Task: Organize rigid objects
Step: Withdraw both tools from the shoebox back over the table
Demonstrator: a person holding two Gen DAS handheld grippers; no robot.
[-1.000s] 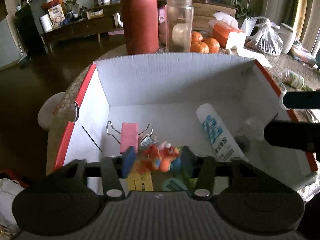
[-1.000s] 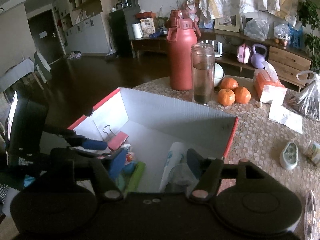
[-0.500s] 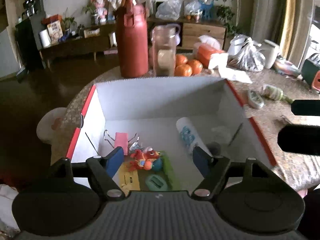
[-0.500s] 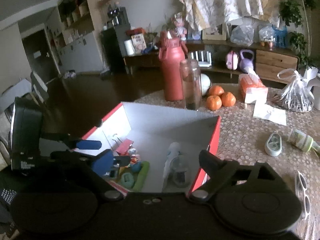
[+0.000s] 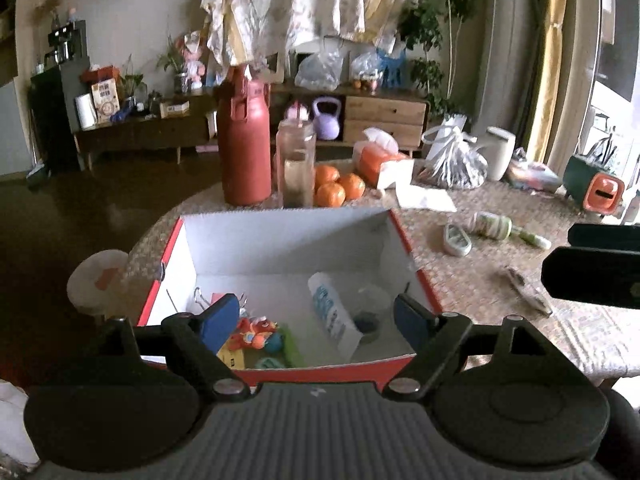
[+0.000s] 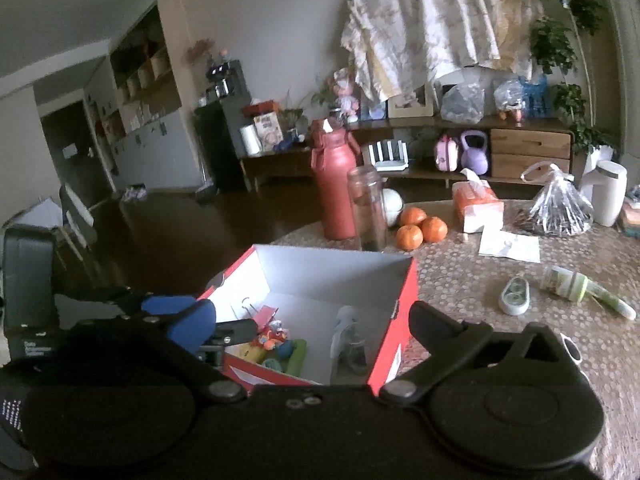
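Observation:
A red box with a white inside stands on the table. It holds an orange toy, a pink binder clip, a white tube, a clear jar and a green piece. My left gripper is open and empty above the box's near edge. My right gripper is open and empty, above the box's near right corner. On the table to the right lie a small white case and a green-labelled bottle.
Behind the box stand a red flask, a glass jar, oranges, a tissue box, paper and a plastic bag. Sunglasses lie right.
The left gripper has opened and let go of the orange toy, which lies in the box. Both grippers have pulled up and back from the box.

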